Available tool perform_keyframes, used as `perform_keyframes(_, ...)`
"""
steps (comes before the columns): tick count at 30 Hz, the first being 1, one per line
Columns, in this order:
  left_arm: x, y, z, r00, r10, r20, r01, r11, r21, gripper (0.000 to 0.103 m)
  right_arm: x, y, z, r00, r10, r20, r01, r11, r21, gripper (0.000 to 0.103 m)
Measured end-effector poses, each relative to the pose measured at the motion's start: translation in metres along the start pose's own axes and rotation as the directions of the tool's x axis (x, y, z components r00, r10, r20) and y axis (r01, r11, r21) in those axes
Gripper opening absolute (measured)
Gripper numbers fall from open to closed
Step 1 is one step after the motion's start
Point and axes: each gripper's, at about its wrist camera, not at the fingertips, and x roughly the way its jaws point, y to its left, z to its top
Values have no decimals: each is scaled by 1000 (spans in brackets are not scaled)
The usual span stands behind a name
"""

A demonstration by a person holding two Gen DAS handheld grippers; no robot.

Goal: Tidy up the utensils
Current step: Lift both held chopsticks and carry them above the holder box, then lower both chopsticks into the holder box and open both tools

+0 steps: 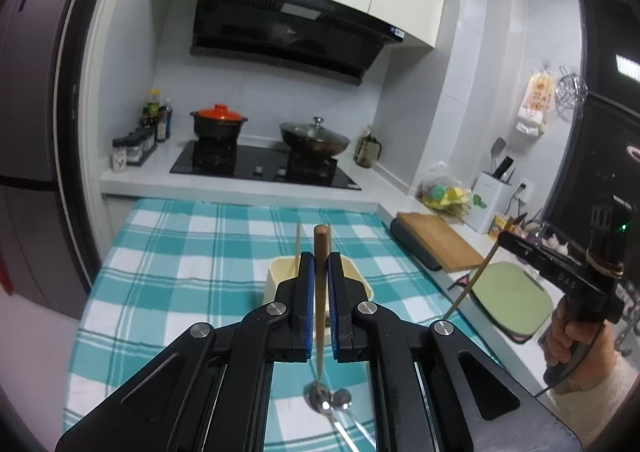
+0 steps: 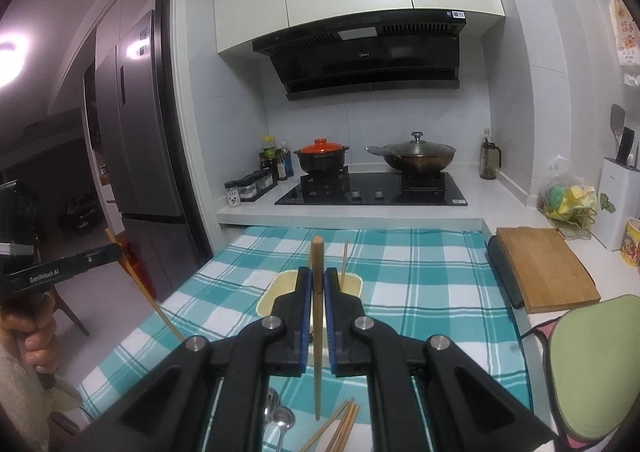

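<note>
Chopsticks rise over a teal checked cloth (image 2: pixel 420 292) as each handheld gripper clamps a single wooden stick. The left gripper (image 1: pixel 319 264) pinches its chopstick (image 1: pixel 320 312) upright, top end above the pads, lower tip hanging over spoons (image 1: pixel 328 404) on the cloth. The right gripper (image 2: pixel 318 284) holds its chopstick (image 2: pixel 317 332) the same way, above a loose bundle of chopsticks (image 2: pixel 340 428). A cream holder (image 2: pixel 276 292) sits straight ahead of and below both grippers, one stick already standing inside; by appearance neither hand is clearly nearer.
</note>
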Motion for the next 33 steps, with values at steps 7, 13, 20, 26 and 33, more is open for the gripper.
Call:
perform_keyframes(7, 27, -9, 45, 995, 35, 95, -38, 998, 40, 4, 25, 3, 46, 995, 16, 102, -13, 1000, -28, 6)
perform_keyframes(13, 93, -9, 58, 998, 43, 34, -45, 998, 40, 4, 72, 7, 67, 991, 36, 127, -30, 998, -49, 6)
perform_keyframes(20, 180, -5, 35, 988, 26, -151, -21, 999, 33, 4, 157, -5, 47, 996, 37, -79, -39, 999, -23, 6)
perform_keyframes(26, 237, -7, 6, 961, 53, -272, -42, 998, 46, 4, 215, -19, 13, 964, -18, -265, 13, 1000, -20, 6)
perform_keyframes(33, 244, -2, 1, 948, 149, -283, -141, 989, 47, 69, 237, -41, 4, 958, -53, -283, 70, 996, 50, 49)
